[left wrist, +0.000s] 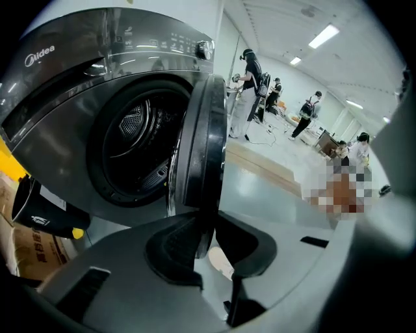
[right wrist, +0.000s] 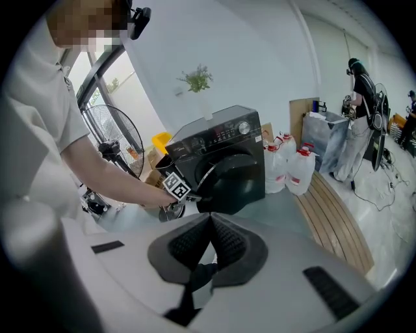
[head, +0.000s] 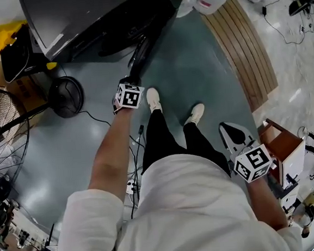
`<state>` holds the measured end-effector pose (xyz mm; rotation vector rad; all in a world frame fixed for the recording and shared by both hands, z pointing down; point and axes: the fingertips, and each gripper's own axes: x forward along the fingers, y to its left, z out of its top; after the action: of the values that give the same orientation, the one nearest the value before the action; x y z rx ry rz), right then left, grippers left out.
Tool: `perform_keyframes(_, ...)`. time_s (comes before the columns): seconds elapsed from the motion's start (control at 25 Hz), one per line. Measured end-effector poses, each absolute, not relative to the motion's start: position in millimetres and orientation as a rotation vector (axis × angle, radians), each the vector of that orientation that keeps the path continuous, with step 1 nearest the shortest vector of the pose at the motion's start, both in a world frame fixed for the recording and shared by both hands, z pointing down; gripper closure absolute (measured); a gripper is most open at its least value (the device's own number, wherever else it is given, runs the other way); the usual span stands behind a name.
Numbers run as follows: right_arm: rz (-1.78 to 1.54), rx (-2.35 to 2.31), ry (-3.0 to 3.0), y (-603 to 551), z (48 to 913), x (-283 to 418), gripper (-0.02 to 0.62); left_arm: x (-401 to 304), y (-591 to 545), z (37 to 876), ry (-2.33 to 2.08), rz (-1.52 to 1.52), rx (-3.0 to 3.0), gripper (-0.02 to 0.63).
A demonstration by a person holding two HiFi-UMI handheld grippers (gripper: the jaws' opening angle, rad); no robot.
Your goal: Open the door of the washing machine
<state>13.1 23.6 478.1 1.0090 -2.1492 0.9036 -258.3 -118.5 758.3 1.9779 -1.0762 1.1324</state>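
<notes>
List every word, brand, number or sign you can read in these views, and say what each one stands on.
"Midea": brand on the washing machine, at the upper left of its front, in the left gripper view.
Markings on its control panel: too small to read.
Print on the cardboard box: blurred and unreadable.
Red labels on the water jugs: too small to read.
</notes>
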Motion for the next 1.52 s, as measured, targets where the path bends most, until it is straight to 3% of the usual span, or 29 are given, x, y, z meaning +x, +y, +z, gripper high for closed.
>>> perform_keyframes(1.52,0.996,1.228,-2.165,92,498,188,0.588,-43,-65,764,-1.147,0.983,1.726,0.511)
